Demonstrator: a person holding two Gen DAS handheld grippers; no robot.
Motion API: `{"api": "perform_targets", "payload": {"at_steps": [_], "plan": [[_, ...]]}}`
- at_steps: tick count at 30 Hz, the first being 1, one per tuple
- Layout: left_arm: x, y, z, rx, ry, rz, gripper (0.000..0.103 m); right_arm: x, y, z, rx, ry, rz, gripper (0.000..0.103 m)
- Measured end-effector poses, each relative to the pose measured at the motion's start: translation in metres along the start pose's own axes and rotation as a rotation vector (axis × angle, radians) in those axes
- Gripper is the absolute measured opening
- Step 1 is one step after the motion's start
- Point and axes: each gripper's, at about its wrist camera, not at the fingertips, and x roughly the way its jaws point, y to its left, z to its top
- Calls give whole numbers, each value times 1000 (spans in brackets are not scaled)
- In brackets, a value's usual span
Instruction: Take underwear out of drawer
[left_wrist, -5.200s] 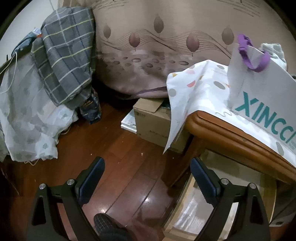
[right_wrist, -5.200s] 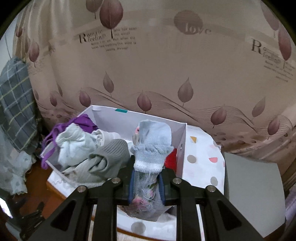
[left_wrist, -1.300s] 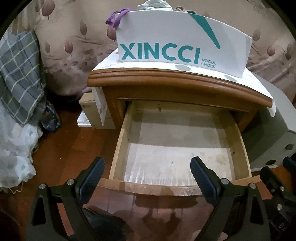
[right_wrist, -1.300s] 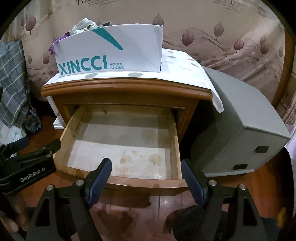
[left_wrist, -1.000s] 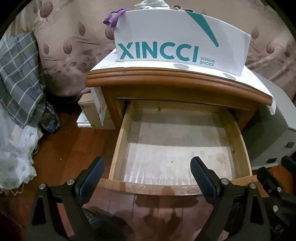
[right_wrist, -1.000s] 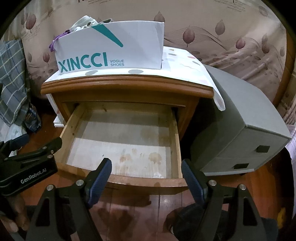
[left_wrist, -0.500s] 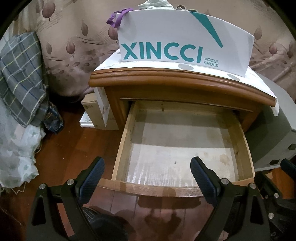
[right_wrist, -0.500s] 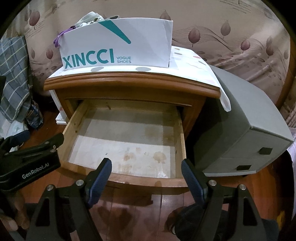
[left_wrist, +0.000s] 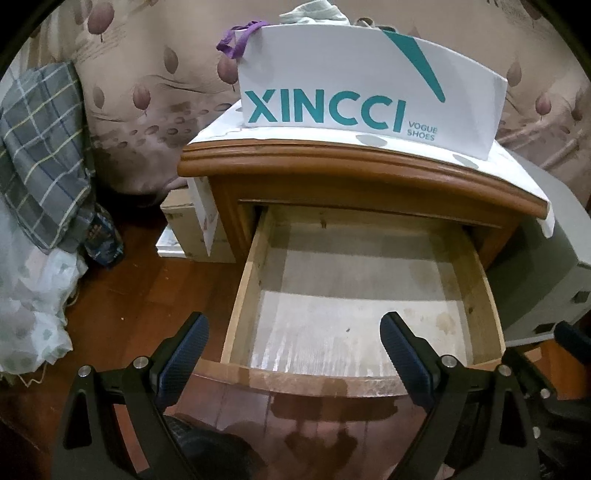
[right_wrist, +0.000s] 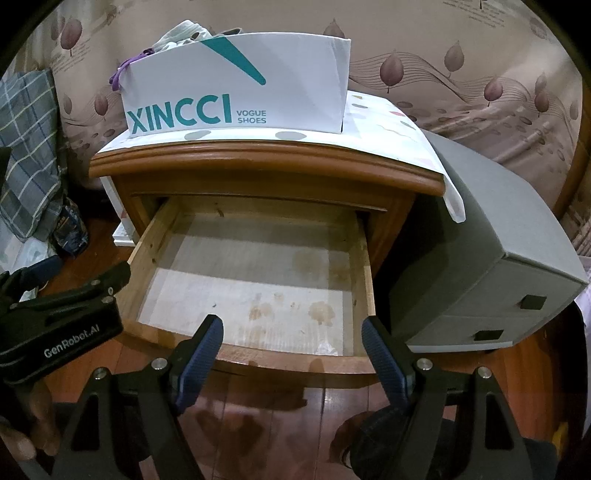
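The pale wooden drawer (left_wrist: 255, 280) stands pulled out of a glossy brown nightstand (left_wrist: 354, 162), its stained liner bare; underwear (right_wrist: 181, 33) sits bunched in the white shoebox (right_wrist: 251, 92) on top (purple strap hanging out). The left gripper (left_wrist: 293, 336) and right gripper (right_wrist: 291, 334) hover spread, gripping nothing, above dark plank floor (left_wrist: 125, 295).

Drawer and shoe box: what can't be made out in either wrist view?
- Drawer: its back strip is shaded under the nightstand top, both views.
- XINCCI shoe box: the front wall hides its contents; only cloth tops show.
- Drawer front: cut off by the fingers.
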Motion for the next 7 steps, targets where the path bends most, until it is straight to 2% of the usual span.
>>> {"api": "perform_targets", "payload": {"at_steps": [7], "plan": [[-1,-7,1,29,-5,18,92,2,1,-1,1,4,-1,79]]}}
